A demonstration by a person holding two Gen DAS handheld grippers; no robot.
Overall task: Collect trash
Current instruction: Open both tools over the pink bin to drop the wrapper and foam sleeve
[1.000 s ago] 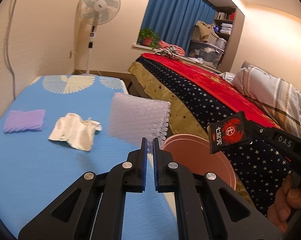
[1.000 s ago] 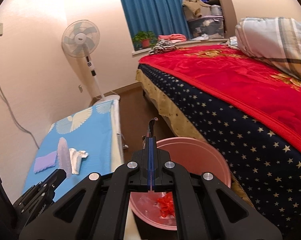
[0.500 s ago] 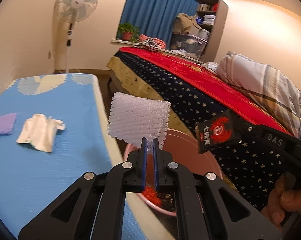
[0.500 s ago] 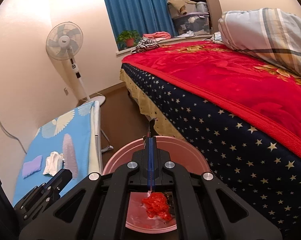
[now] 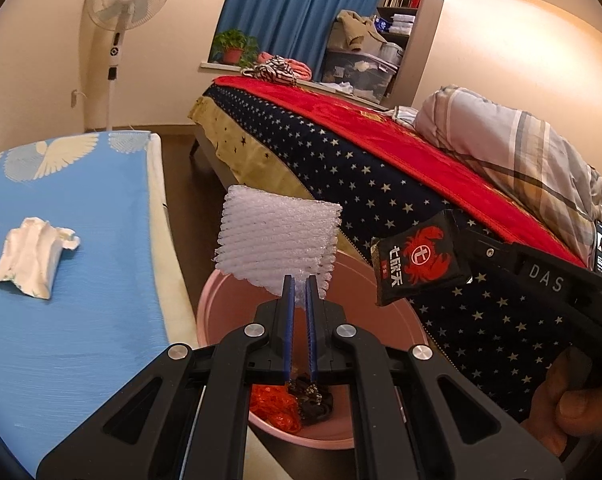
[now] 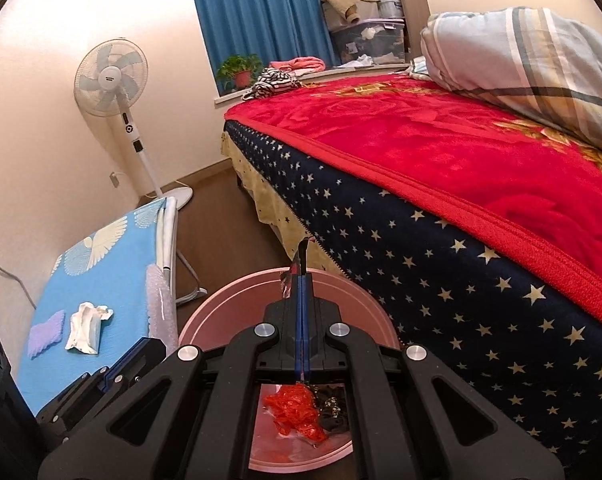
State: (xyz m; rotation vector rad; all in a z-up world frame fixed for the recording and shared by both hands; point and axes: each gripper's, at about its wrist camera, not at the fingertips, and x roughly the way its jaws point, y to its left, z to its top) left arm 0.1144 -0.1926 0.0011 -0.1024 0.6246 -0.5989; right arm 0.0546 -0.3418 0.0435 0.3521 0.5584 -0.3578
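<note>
Two grippers over one pink basin (image 5: 221, 312): left gripper (image 5: 299, 280) clamps foam sheet (image 5: 277, 244); right gripper (image 6: 301, 280) pinches black wrapper (image 5: 419, 258); two scraps lie on the blue board (image 5: 81, 208).

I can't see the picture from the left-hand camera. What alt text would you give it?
The left gripper pinches a white foam net sleeve above a pink bin that already holds red and black scraps. Beside it, the right gripper holds a black crab-printed packet. A crumpled white wrapper lies on the blue board.
</note>
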